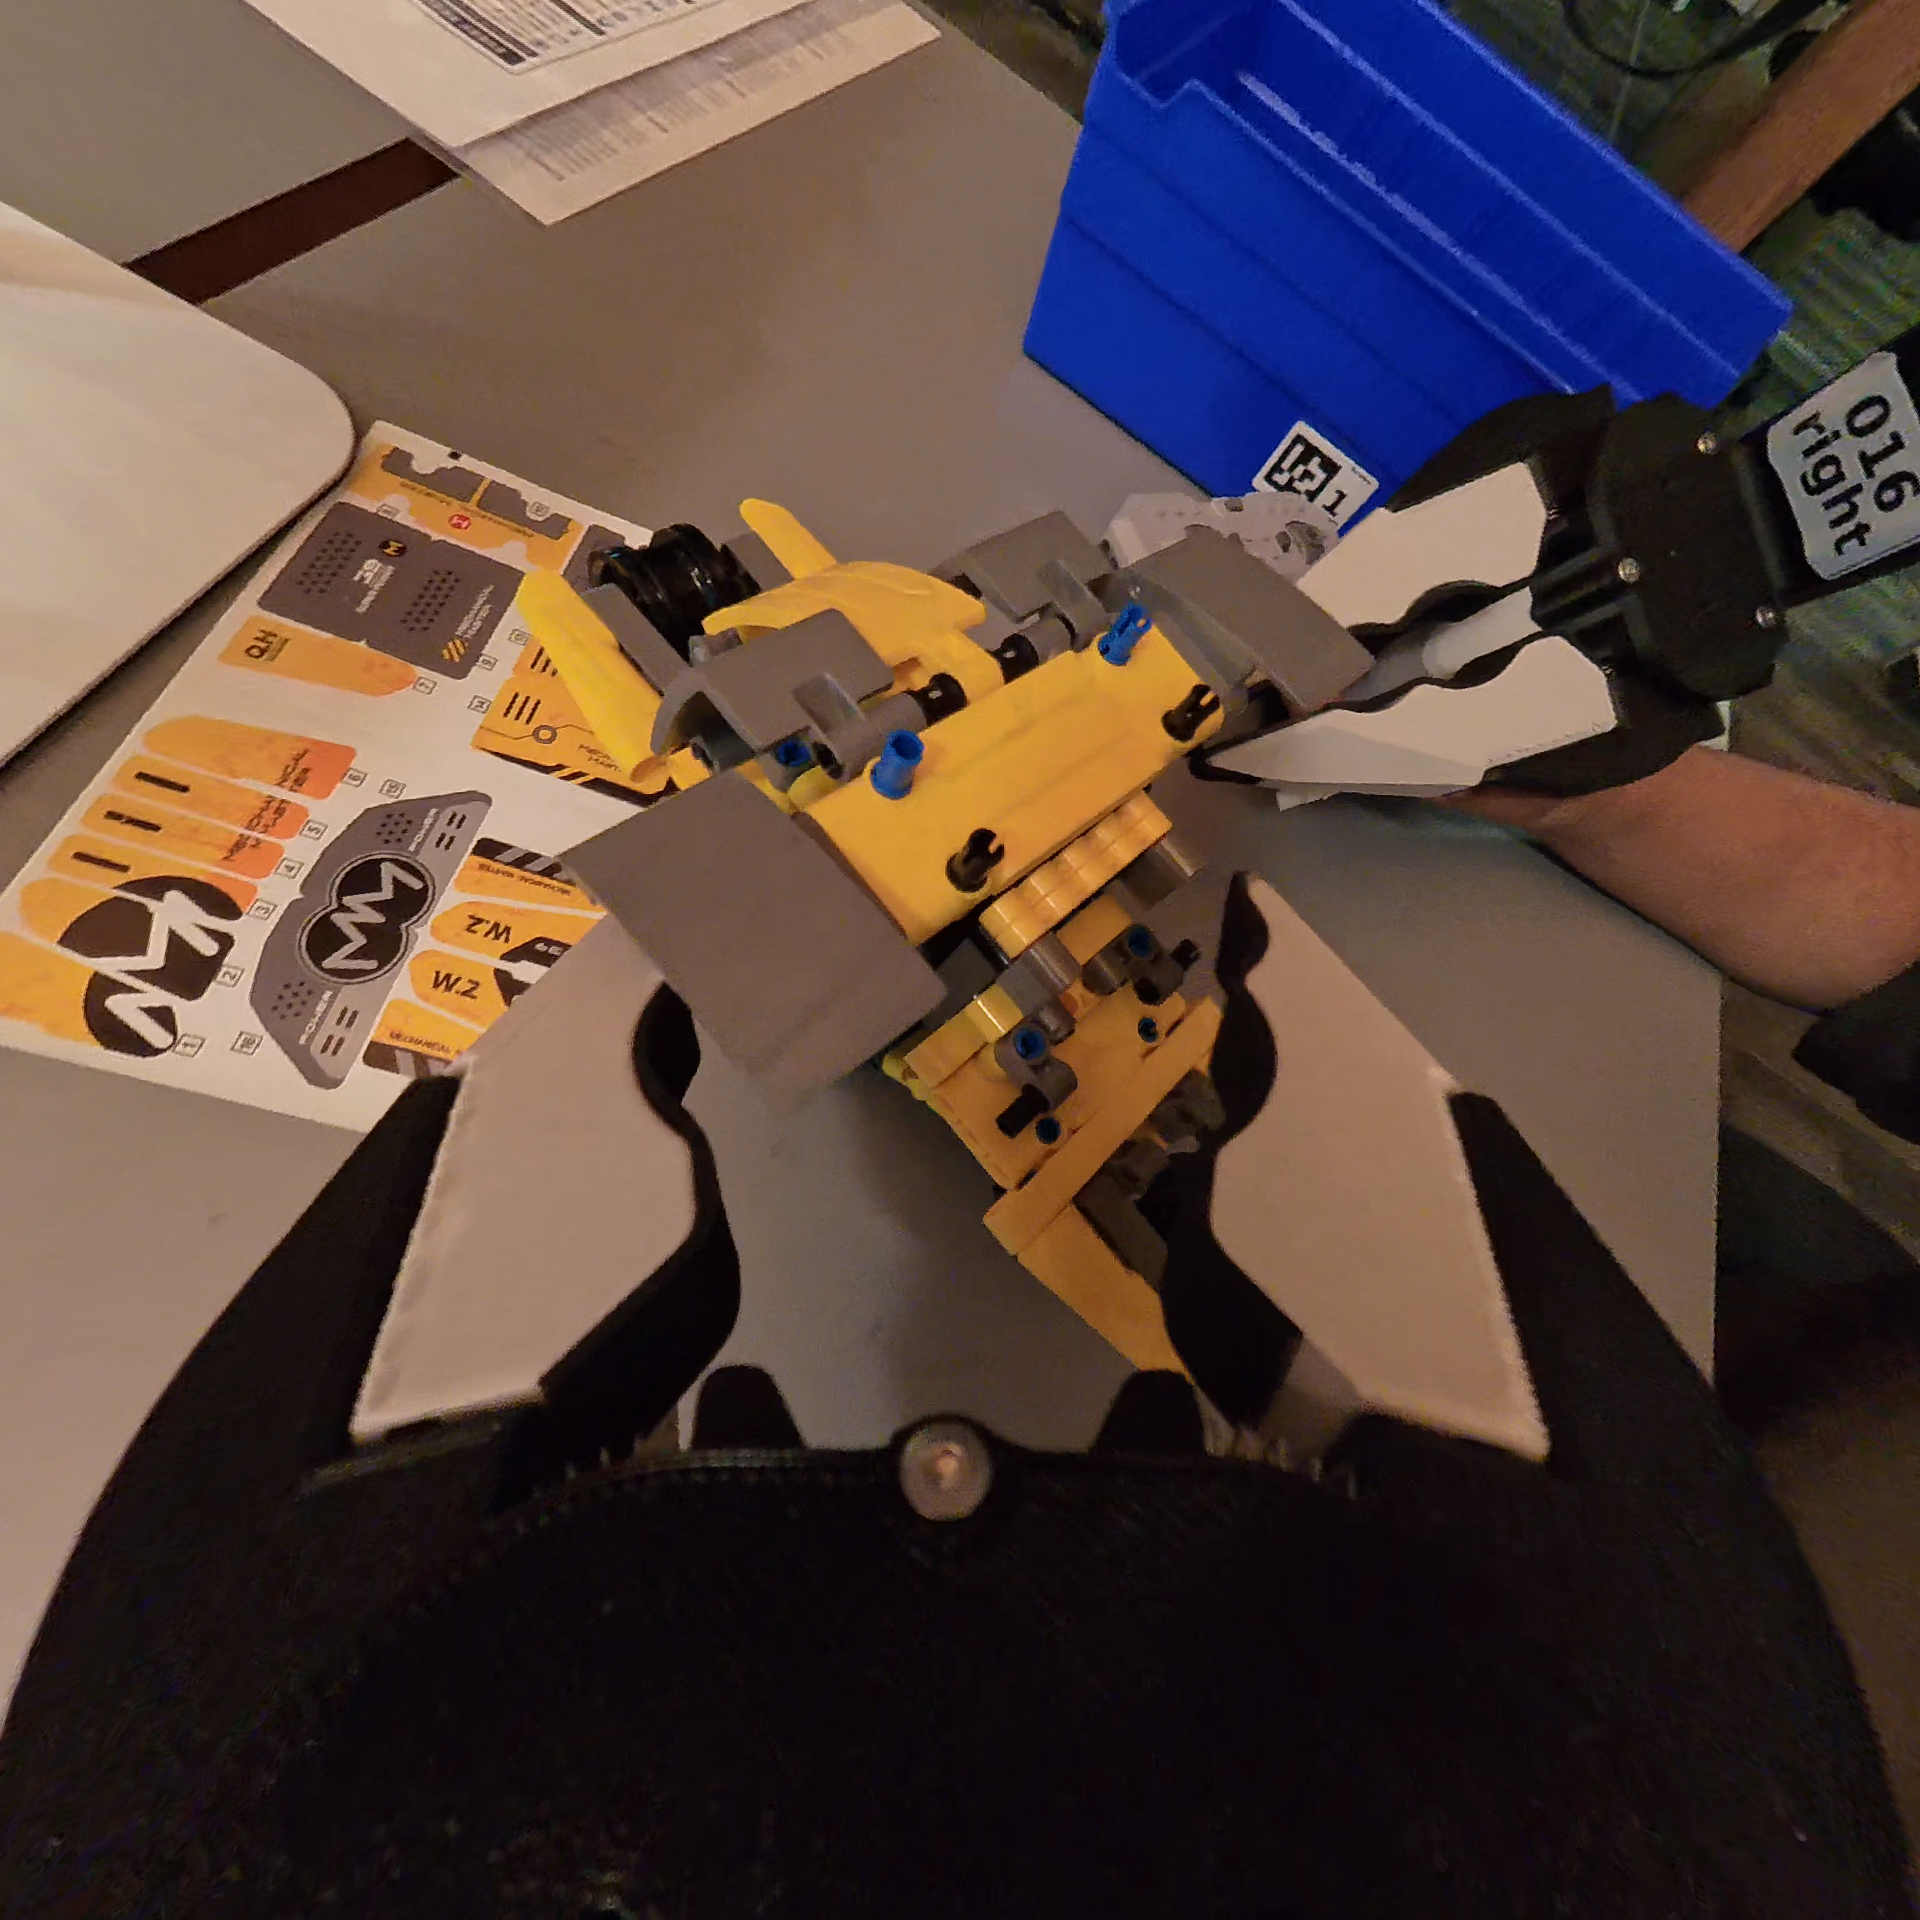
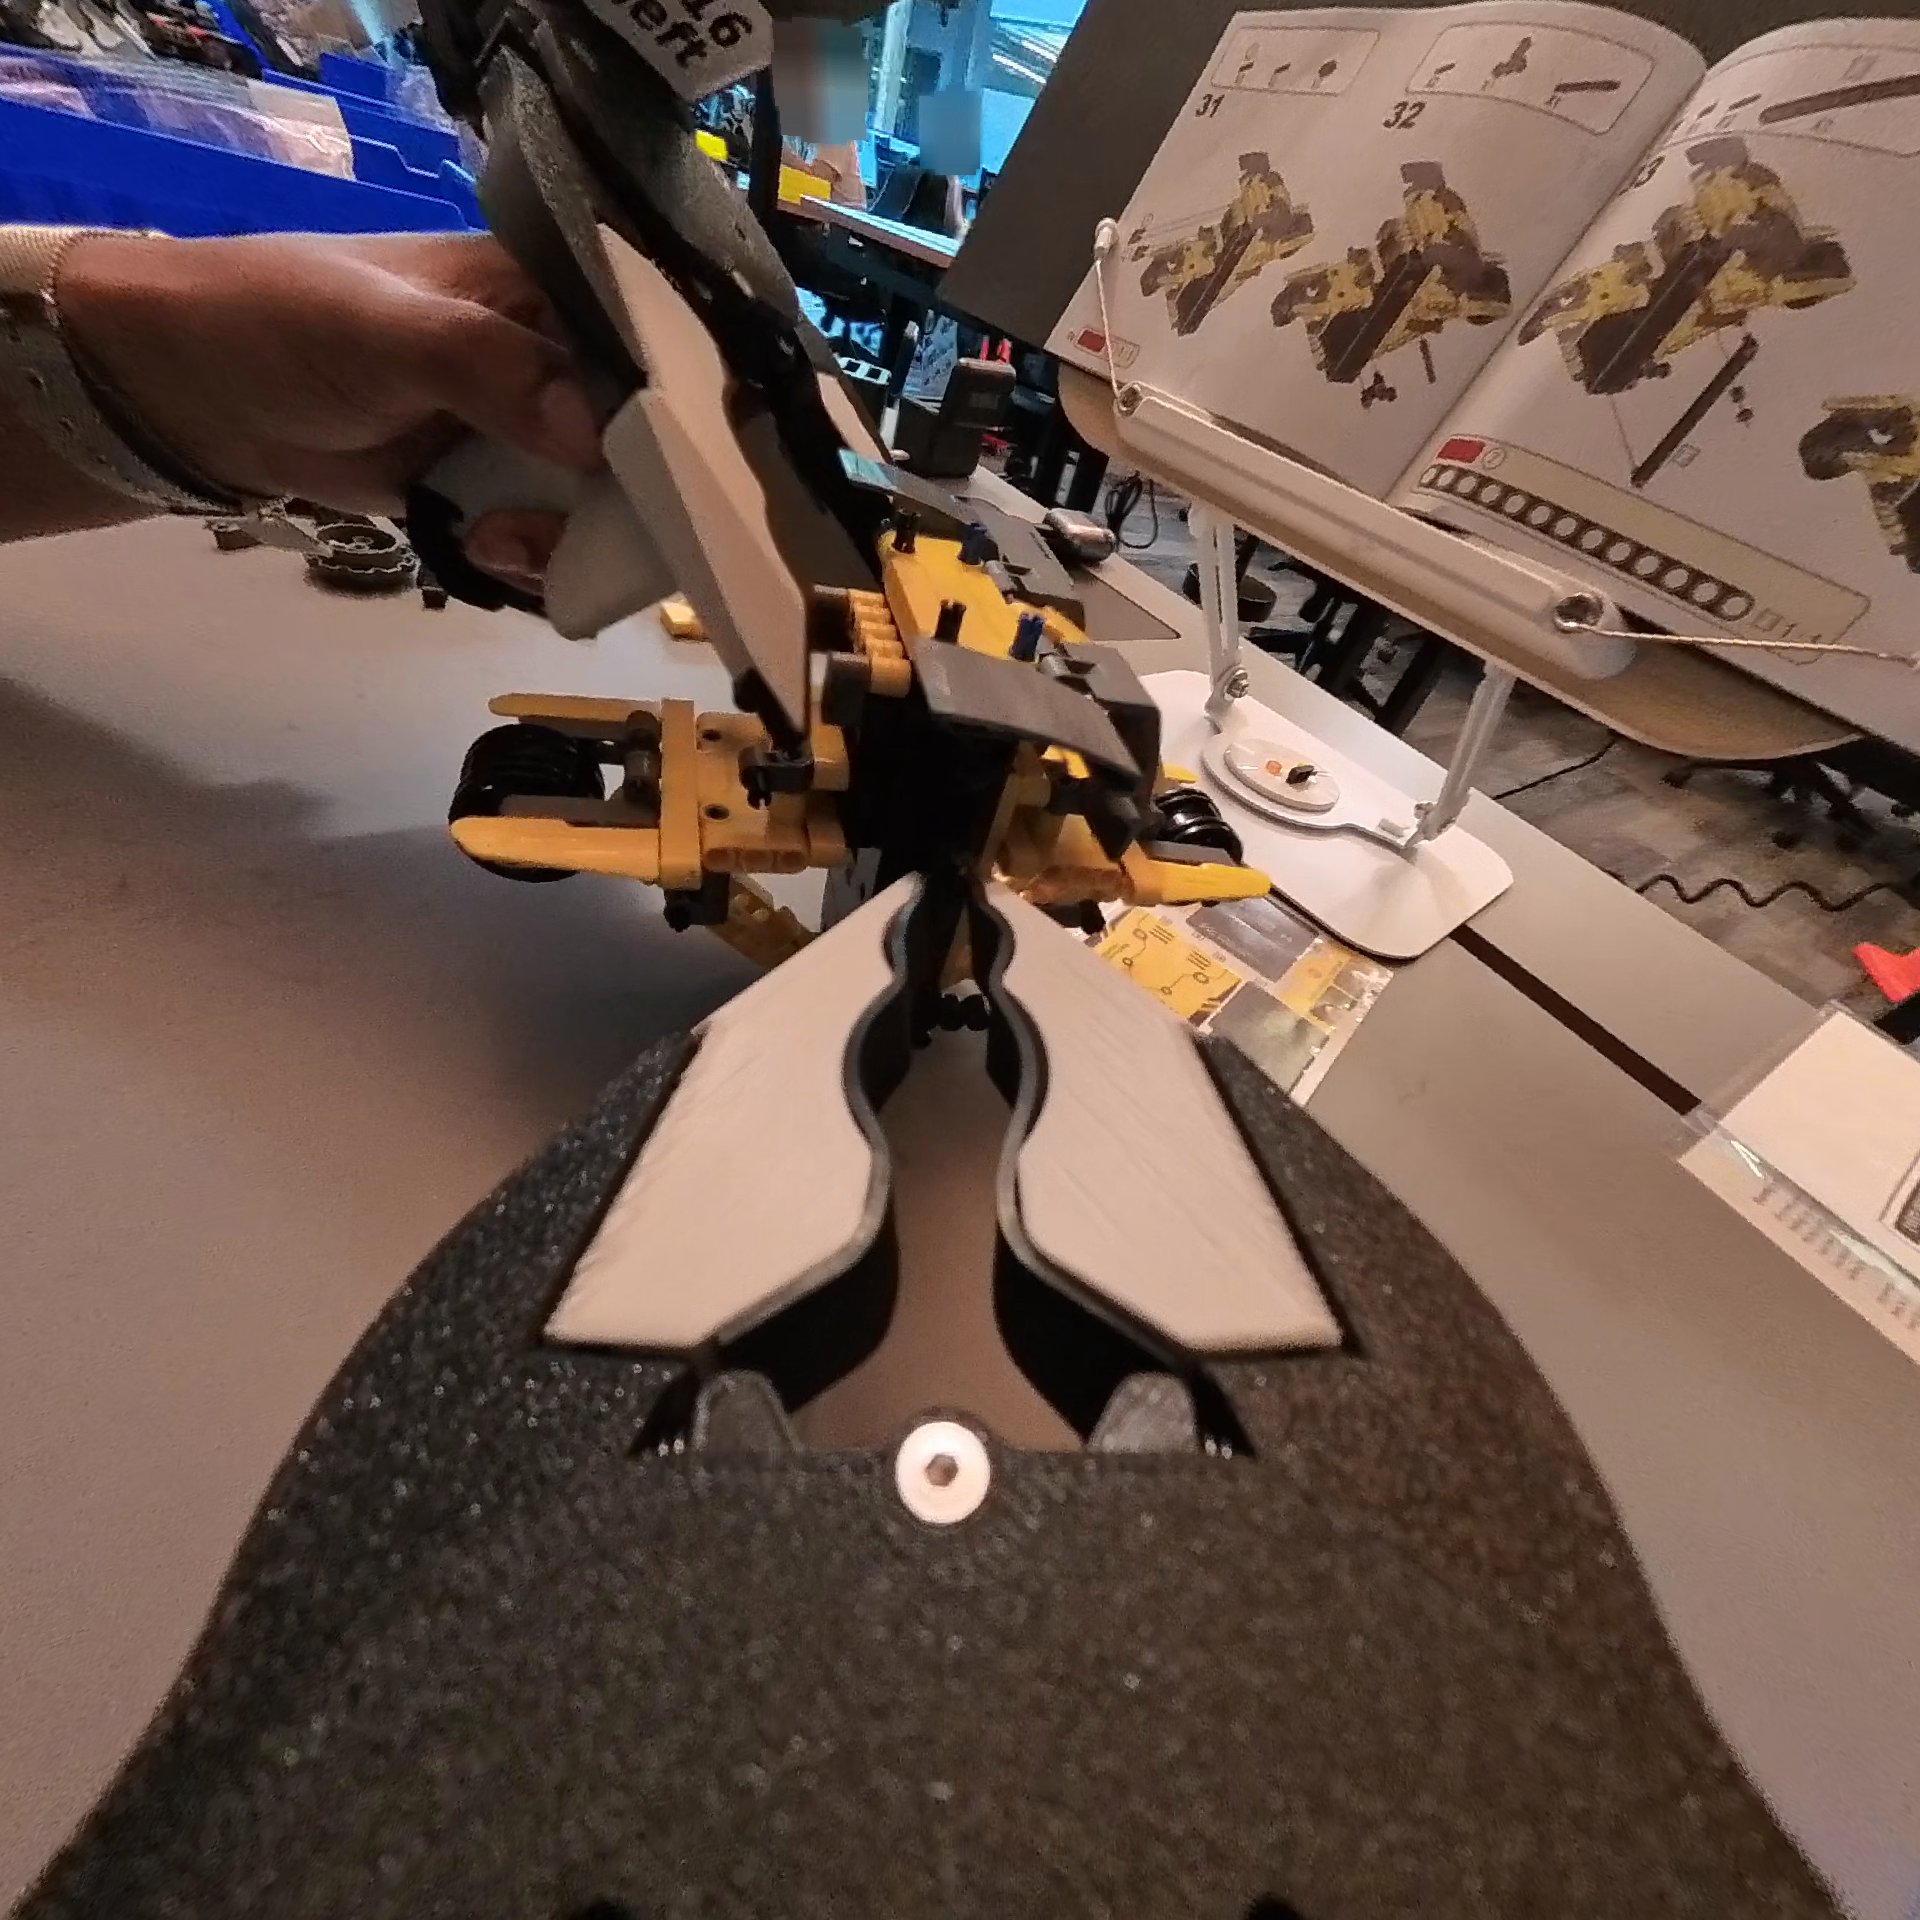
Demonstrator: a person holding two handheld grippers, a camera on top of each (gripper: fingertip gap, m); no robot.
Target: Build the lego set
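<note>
A yellow and grey brick vehicle model (image 1: 1018, 758) with blue and black pins and a black wheel (image 1: 675, 571) is held above the grey table (image 1: 831, 312). My left gripper (image 1: 956, 951) straddles its near end. One fingertip is against a grey panel (image 1: 769, 935) and the other against the yellow side, so it grips the model. My right gripper (image 2: 945, 914) is shut on a dark part at the model's (image 2: 790, 790) other end. It also shows in the left wrist view (image 1: 1278, 675). The left gripper (image 2: 831, 613) comes down on the model from above.
A blue bin (image 1: 1351, 260) stands behind the model. A sticker sheet (image 1: 260, 831) and printed papers (image 1: 623, 83) lie on the table. An open instruction booklet (image 2: 1455, 260) rests on a white stand (image 2: 1403, 862). Loose grey parts (image 2: 353, 545) lie at the far left.
</note>
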